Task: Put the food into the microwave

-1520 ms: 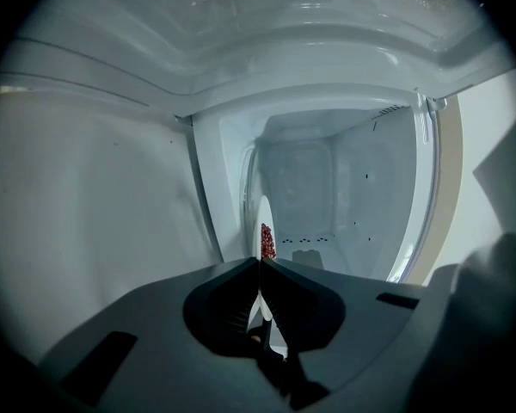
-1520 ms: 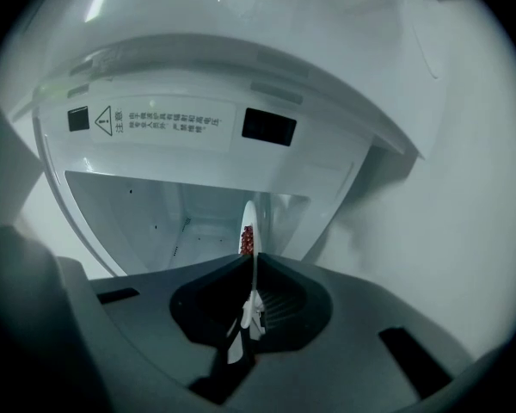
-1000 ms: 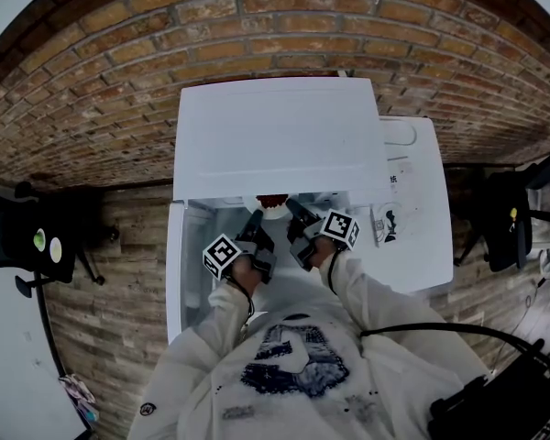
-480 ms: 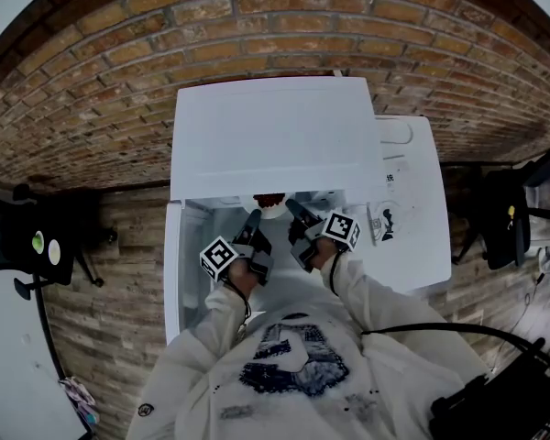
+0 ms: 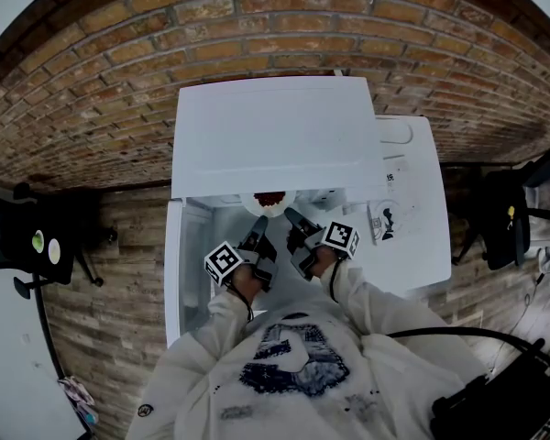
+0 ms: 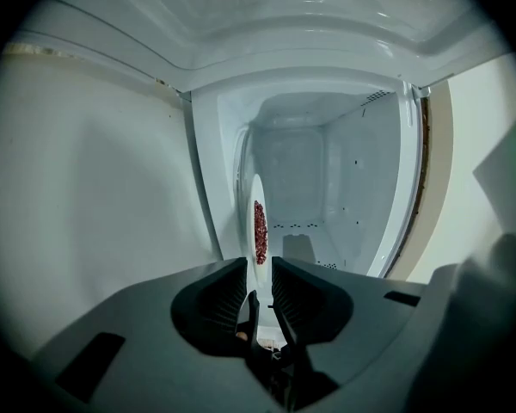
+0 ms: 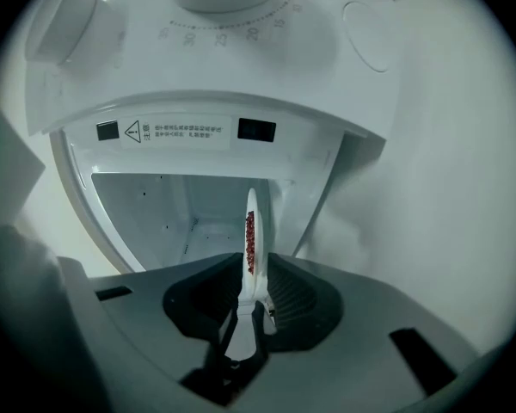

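Observation:
A white plate [image 5: 269, 203] with red food on it hangs at the mouth of the open white microwave [image 5: 275, 136]. My left gripper [image 5: 259, 236] is shut on the plate's left rim and my right gripper [image 5: 293, 223] on its right rim. In the left gripper view the plate [image 6: 256, 231] stands edge-on between the jaws of the left gripper [image 6: 258, 286], with the empty cavity [image 6: 327, 196] behind it. In the right gripper view the plate [image 7: 250, 239] is pinched in the right gripper [image 7: 256, 291], below the control panel [image 7: 224, 33].
The microwave door [image 5: 174, 264] hangs open at the left. A white surface [image 5: 417, 246] with papers lies to the right of the microwave. A brick wall [image 5: 257, 26] rises behind. A black chair [image 5: 504, 209] stands at the far right, dark equipment [image 5: 37, 236] at the left.
Both grippers and the plate have shifted slightly toward the person; the plate still hangs at the microwave's opening, held by both.

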